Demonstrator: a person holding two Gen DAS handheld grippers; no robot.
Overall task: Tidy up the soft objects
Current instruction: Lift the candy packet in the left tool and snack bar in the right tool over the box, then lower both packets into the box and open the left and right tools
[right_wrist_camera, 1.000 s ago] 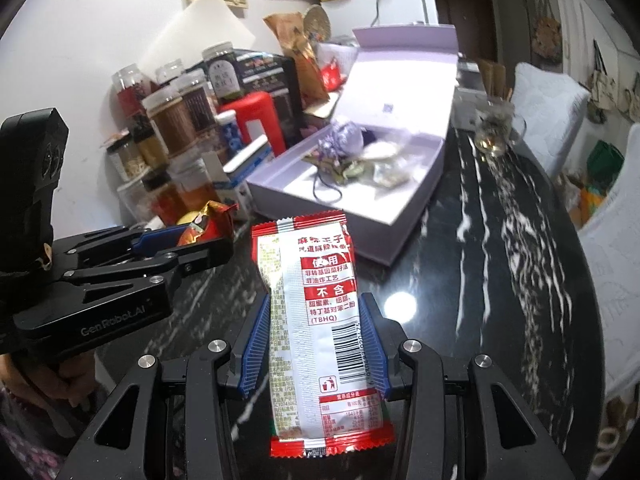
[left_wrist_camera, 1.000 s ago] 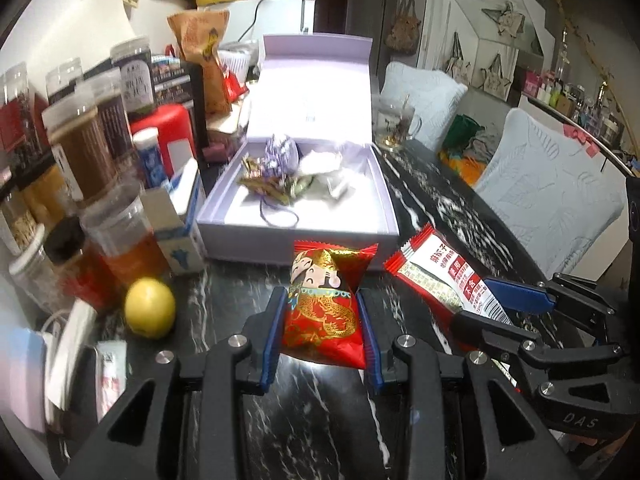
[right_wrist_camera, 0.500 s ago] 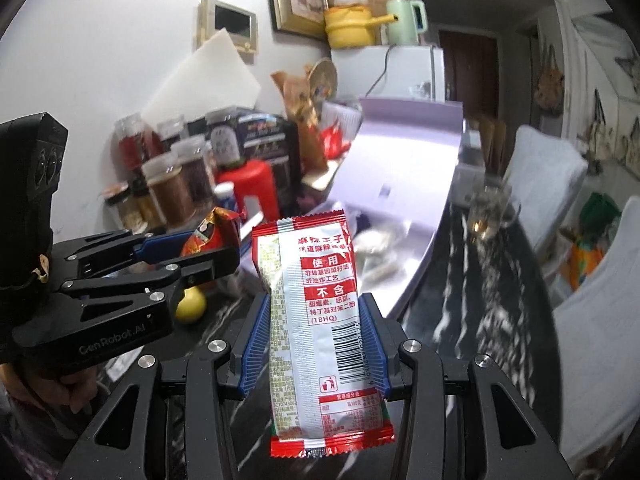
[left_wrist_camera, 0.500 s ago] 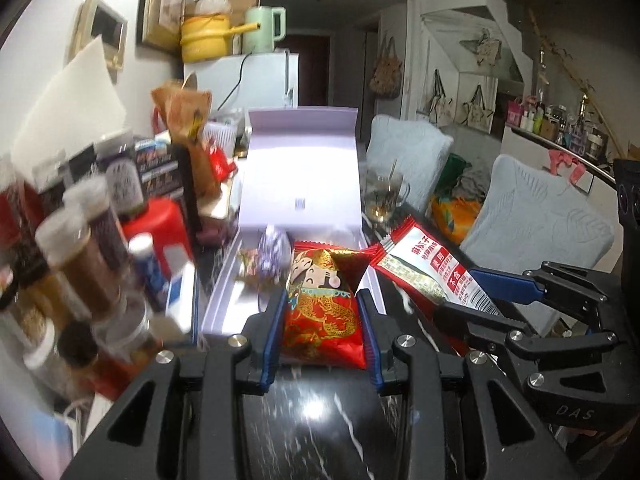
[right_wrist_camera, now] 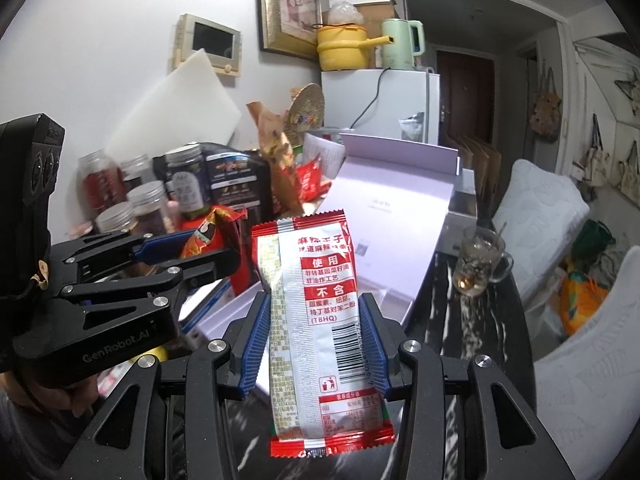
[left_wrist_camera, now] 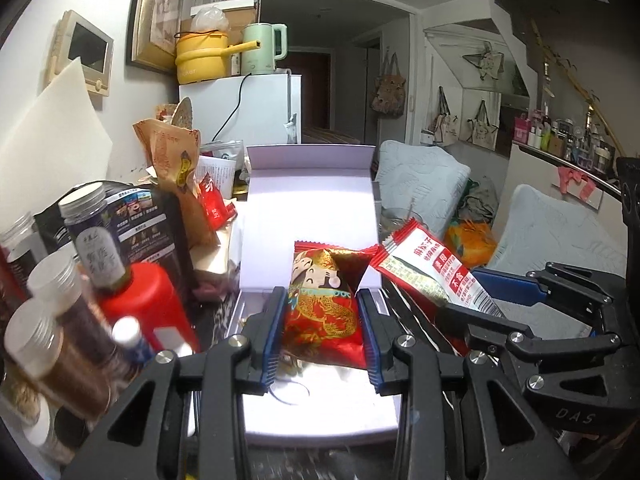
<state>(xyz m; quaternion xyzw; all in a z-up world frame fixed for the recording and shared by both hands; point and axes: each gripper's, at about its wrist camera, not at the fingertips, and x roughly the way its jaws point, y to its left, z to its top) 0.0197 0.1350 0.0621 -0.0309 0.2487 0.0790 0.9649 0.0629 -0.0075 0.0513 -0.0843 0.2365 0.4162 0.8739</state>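
Note:
My left gripper (left_wrist_camera: 322, 328) is shut on a red and gold snack packet (left_wrist_camera: 320, 304) and holds it in the air over the open lilac box (left_wrist_camera: 312, 420). My right gripper (right_wrist_camera: 316, 344) is shut on a long red and white snack packet (right_wrist_camera: 316, 320), held up beside the box (right_wrist_camera: 396, 216). In the left wrist view the right gripper (left_wrist_camera: 500, 300) and its packet (left_wrist_camera: 432, 268) are just right of the box. In the right wrist view the left gripper (right_wrist_camera: 192, 252) and its packet (right_wrist_camera: 208, 234) are at the left.
Jars (left_wrist_camera: 44, 336), a red bottle (left_wrist_camera: 140, 304) and dark bags (left_wrist_camera: 148, 224) crowd the table left of the box. A glass mug (right_wrist_camera: 478, 266) stands on the black marble table (right_wrist_camera: 472, 352) to the right. White cushioned chairs (left_wrist_camera: 560, 248) stand beyond. The box lid (left_wrist_camera: 310, 208) stands upright.
Both grippers have lifted their packets off the table and moved forward toward the box. The left packet is now above the box's inside.

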